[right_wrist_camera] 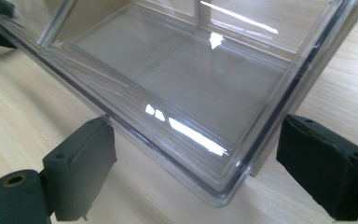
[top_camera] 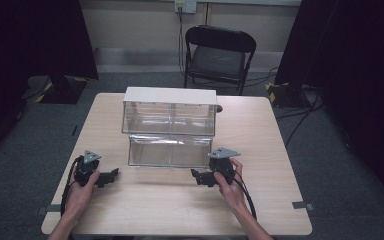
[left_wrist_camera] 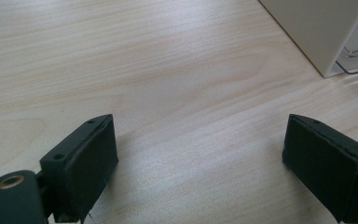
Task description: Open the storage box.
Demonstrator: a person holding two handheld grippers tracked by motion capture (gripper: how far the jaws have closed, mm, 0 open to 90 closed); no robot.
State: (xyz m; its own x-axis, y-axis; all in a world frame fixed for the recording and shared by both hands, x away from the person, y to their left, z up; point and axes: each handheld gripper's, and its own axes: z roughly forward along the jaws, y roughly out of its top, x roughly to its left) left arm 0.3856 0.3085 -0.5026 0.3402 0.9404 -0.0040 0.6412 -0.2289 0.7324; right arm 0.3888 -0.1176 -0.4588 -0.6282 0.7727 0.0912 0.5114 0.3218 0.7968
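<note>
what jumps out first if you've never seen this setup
A clear plastic drawer box with a white top sits mid-table, its lower drawer pulled out toward the person. Both tongs are open: the right tongs sit at the drawer's near corner, while the left tongs hover over bare wooden table. A black folding chair stands behind.

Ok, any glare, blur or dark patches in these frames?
Right gripper view: bright white glare streaks on the clear drawer, its near corner soft. Left gripper view: evenly lit table, soft shadows under the open left tool. High view: the room's sides fall into darkness; slightly soft overall.
</note>
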